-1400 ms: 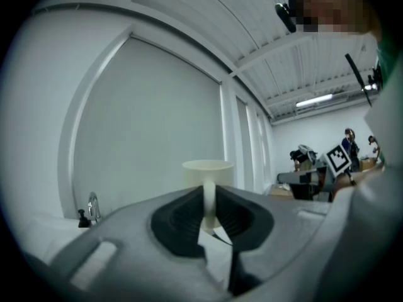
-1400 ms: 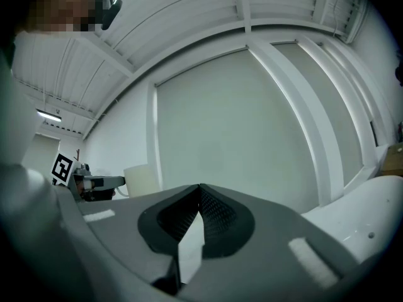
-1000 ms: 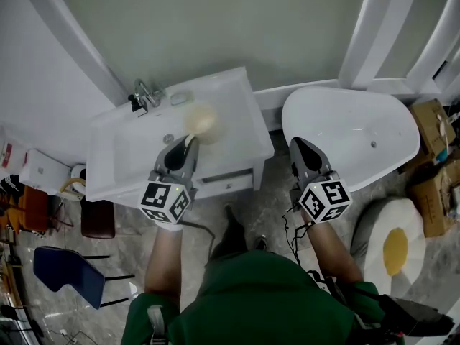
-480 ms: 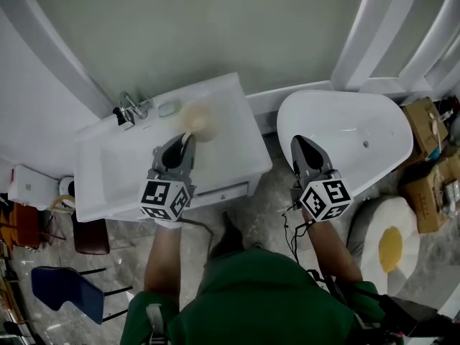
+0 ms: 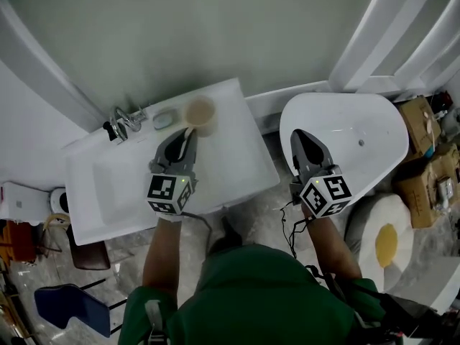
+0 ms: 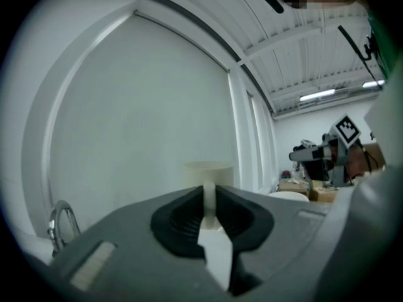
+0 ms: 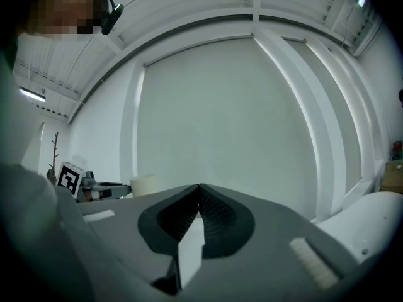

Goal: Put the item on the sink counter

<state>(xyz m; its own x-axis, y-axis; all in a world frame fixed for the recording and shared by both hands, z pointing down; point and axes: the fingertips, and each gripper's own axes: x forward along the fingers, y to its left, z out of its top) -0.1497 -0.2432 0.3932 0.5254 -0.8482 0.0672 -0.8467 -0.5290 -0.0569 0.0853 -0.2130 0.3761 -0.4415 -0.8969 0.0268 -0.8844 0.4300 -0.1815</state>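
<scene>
The left gripper [image 5: 184, 138] is gripping a cream cup [image 5: 200, 112] by its handle [image 6: 209, 199], with the jaws narrow and pressing on the handle from both sides. The cup is sitting over the back right part of the sink counter [image 5: 241, 160], close to the wall [image 5: 215, 34]. Whether its base is touching the top is not clear from any view. The right gripper [image 5: 297, 138] is hanging over the bathtub [image 5: 359, 124] rim, jaws pressed together with nothing in them. The task is looking mostly done, since the cup is already over the counter. What is left is setting it down if it is not down, opening the jaws, and backing the gripper out toward the person. For room, a soap bar [image 5: 164, 119] and faucet [image 5: 123, 121] are lying just to the cup's left, with the basin [image 5: 115, 185] further left, so drifting that way is risking a knock. Bare counter is lying to the right and in front of the cup, with both edges well apart from it, giving a free path for pulling back.
</scene>
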